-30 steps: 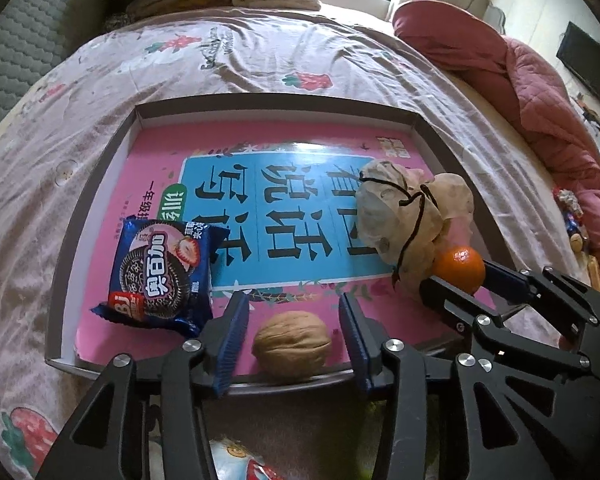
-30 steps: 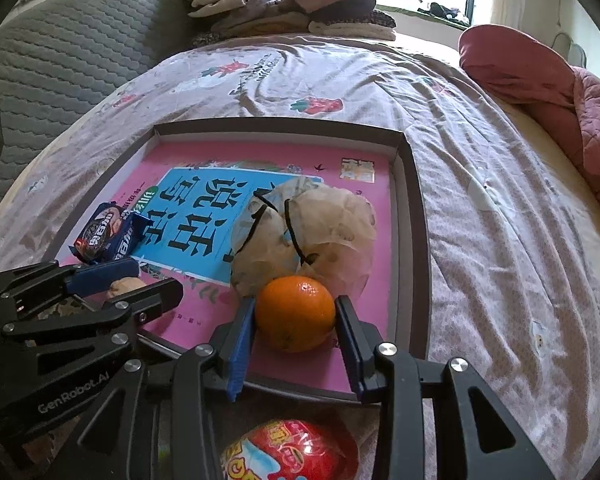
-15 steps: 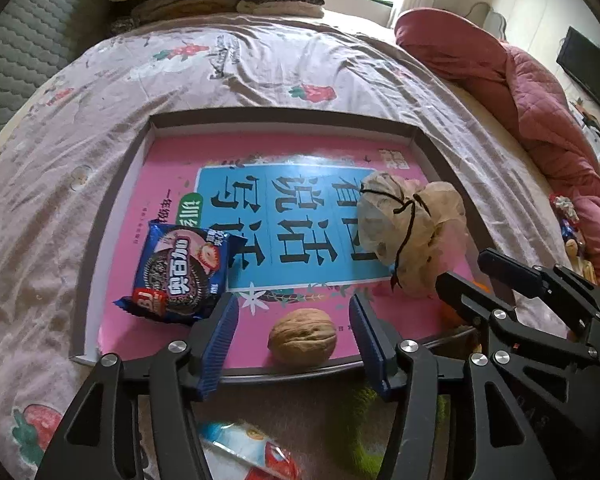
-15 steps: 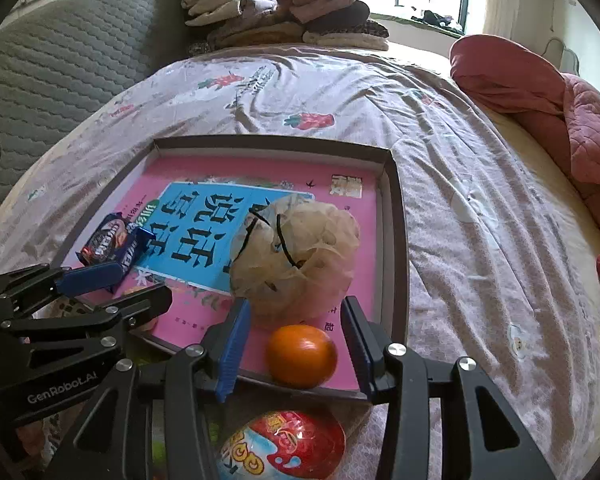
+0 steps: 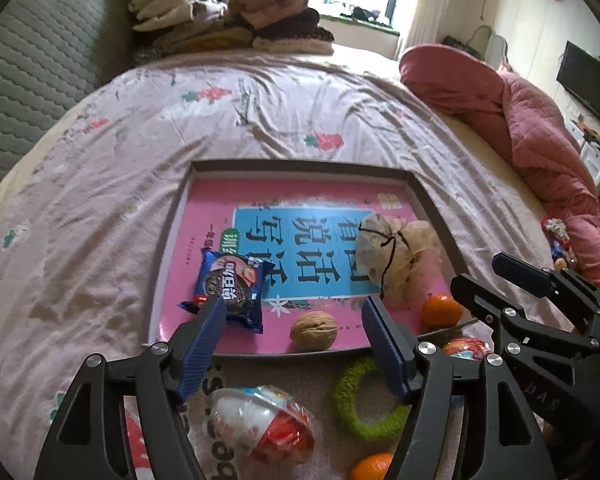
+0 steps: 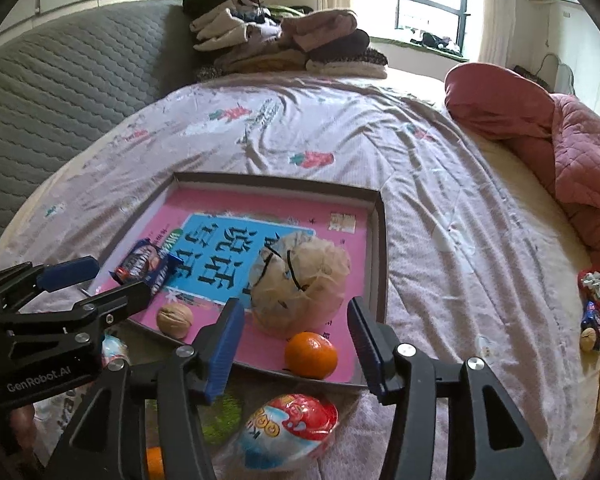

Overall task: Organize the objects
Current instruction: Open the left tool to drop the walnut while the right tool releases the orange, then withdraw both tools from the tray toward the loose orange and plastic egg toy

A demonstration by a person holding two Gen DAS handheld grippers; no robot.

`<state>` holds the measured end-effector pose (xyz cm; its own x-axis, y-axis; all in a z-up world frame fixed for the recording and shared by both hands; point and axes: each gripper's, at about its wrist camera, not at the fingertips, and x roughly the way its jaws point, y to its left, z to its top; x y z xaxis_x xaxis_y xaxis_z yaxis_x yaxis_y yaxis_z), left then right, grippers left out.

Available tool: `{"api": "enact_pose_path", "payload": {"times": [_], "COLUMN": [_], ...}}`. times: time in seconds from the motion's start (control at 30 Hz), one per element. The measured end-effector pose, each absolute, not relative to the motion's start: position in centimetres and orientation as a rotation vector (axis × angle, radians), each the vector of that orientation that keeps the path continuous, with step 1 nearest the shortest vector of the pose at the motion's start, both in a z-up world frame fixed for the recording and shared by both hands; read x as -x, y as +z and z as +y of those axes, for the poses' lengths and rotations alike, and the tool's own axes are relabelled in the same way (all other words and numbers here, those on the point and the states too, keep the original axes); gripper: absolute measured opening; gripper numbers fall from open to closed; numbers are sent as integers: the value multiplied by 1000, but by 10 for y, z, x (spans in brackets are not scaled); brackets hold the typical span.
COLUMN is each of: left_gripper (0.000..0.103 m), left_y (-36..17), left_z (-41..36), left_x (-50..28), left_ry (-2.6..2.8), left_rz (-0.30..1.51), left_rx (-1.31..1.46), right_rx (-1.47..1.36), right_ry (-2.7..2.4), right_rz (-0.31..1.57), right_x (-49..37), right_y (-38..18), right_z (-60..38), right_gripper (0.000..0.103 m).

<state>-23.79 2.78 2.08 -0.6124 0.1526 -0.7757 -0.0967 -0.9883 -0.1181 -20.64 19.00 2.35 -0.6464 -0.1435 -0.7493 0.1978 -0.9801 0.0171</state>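
Note:
A shallow grey tray (image 5: 172, 248) (image 6: 380, 248) lined with a pink and blue book lies on the bed. In it rest a walnut (image 5: 313, 330) (image 6: 175, 319), an orange (image 5: 441, 311) (image 6: 311, 355), a blue biscuit packet (image 5: 232, 288) (image 6: 146, 266) and a tied mesh bag (image 5: 392, 256) (image 6: 300, 280). My left gripper (image 5: 294, 318) hangs above the walnut, its jaws opening, nothing between the pads. My right gripper (image 6: 296, 318) hangs above the orange, jaws also opening and empty. Each gripper shows at the edge of the other's view.
On the bed in front of the tray lie a red and white egg-shaped toy (image 5: 264, 424) (image 6: 292, 424), a green fuzzy ring (image 5: 364, 400) and a second orange (image 5: 372, 466). A pink quilt (image 5: 540, 140) is heaped at right, folded clothes (image 5: 228, 20) at the far end.
Both grippers let go and drew back upward: the walnut and the orange now rest in the tray with the jaws spread wider. More of the bed in front of the tray shows.

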Motion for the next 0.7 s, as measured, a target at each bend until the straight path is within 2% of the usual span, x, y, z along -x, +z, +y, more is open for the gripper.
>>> {"api": "enact_pose_path", "payload": {"times": [0.7], "left_gripper": [74], "left_y": [64], "left_z": [17], "left_x": [185], "left_ry": [2817], "left_rz": [-126], "left_rx": [1143], "right_rx": [-1047], "right_ry": [-2753], "right_rz": [123], "right_x": [157], "right_y": [74], "right_z": [190], "right_gripper": [59]}}
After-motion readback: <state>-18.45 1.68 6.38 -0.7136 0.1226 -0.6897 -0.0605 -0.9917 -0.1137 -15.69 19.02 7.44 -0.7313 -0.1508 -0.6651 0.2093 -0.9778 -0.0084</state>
